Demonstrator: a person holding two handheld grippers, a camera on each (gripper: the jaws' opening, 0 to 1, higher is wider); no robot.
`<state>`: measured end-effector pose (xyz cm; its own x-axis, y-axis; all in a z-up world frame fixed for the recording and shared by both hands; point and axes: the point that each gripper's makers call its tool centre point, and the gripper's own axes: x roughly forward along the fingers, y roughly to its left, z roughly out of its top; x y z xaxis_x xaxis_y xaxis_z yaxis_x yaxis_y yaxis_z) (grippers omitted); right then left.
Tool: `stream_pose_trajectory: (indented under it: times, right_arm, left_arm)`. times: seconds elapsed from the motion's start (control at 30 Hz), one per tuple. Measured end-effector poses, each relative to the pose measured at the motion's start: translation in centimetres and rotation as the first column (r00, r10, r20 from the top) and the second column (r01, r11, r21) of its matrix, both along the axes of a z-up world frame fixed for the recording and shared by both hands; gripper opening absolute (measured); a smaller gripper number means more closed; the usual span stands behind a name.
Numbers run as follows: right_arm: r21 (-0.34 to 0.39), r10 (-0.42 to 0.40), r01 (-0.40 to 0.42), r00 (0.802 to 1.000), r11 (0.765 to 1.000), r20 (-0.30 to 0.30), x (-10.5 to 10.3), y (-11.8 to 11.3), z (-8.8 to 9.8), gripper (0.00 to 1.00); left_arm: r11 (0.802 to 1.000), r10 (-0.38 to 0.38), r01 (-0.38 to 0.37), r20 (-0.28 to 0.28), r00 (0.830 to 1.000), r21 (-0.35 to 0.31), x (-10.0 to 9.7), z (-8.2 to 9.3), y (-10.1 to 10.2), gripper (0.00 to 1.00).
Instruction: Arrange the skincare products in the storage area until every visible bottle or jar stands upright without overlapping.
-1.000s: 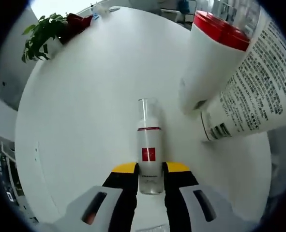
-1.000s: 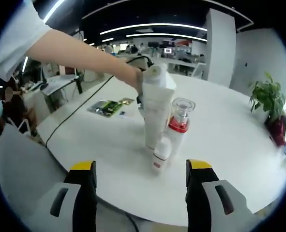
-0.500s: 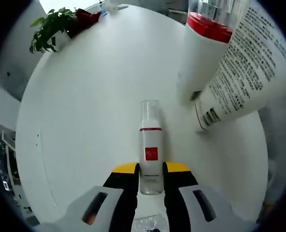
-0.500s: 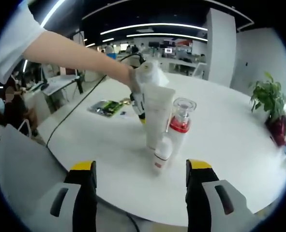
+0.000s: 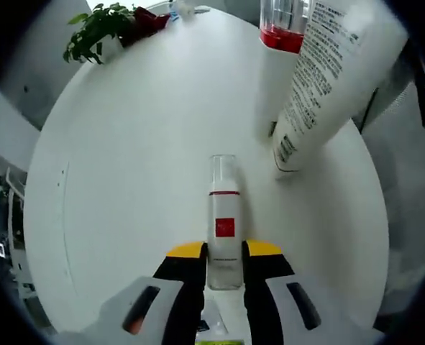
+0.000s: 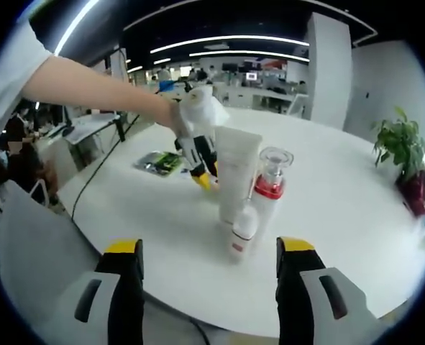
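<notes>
My left gripper (image 5: 224, 253) is shut on a small white bottle (image 5: 224, 223) with a red label and clear cap, held above the round white table (image 5: 126, 180). To its right a tall white printed tube (image 5: 327, 79) stands on its cap beside a red-collared pump bottle (image 5: 278, 50). From the right gripper view, the tube (image 6: 235, 169) and pump bottle (image 6: 268, 188) stand upright mid-table, with another small white bottle (image 6: 242, 231) upright just in front of them. The left gripper (image 6: 201, 176) hangs left of the tube, in a person's hand. My right gripper (image 6: 208, 269) is open and holds nothing.
A potted plant (image 6: 395, 147) with a red pot stands at the table's far right edge. A green packet (image 6: 160, 162) and a black cable (image 6: 104, 180) lie at the left. A grey chair back (image 6: 25, 244) stands beside the table's near left edge.
The left gripper, still holding the small bottle, has drawn away from behind the tube and now shows to its left in the right gripper view. The right gripper has stayed still.
</notes>
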<state>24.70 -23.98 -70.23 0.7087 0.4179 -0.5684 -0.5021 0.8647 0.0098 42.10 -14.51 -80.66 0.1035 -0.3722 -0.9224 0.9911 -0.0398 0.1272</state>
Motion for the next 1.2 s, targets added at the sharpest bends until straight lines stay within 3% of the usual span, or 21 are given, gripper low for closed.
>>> stream_pose_trajectory:
  times: [0.13,0.33,0.43,0.57,0.77,0.9,1.1,1.2]
  right_arm:
    - [0.023,-0.006,0.006,1.000,1.000,-0.003,0.0,0.0,0.1,0.74]
    - [0.018,0.007,-0.007,1.000,1.000,0.001,-0.2,0.3,0.1,0.74]
    - [0.016,0.016,-0.016,1.000,1.000,0.001,-0.2,0.4,0.1,0.74]
    - [0.019,0.023,-0.023,1.000,1.000,0.000,-0.3,0.6,0.1,0.74]
    - [0.008,0.053,-0.053,0.999,0.999,-0.005,-0.5,1.1,0.0,0.74]
    - [0.011,0.065,-0.065,0.998,0.998,-0.012,-0.6,1.3,-0.1,0.74]
    - [0.066,0.097,-0.094,0.994,0.993,-0.046,-0.8,2.0,0.0,0.74]
    - [0.109,0.128,-0.119,0.989,0.987,-0.079,-1.2,2.7,0.1,0.75]
  left_arm:
    - [1.000,0.029,-0.029,0.005,1.000,-0.011,0.0,0.3,1.1,0.23]
    - [0.997,0.072,-0.072,0.007,0.997,-0.019,-1.7,1.4,2.2,0.23]
    - [0.994,0.101,-0.101,0.004,0.995,-0.029,-1.4,1.3,3.2,0.23]
    - [0.987,0.153,-0.153,-0.011,0.988,-0.048,-1.9,1.3,4.1,0.23]
    - [0.968,0.236,-0.238,-0.042,0.971,-0.074,-4.3,1.0,5.8,0.23]
    - [0.925,0.354,-0.364,-0.101,0.930,-0.112,-5.0,0.9,7.1,0.23]
    - [0.832,0.502,-0.529,-0.180,0.846,-0.165,-6.7,0.9,8.7,0.23]
    - [0.771,0.561,-0.604,-0.233,0.795,-0.202,-6.9,1.3,9.2,0.23]
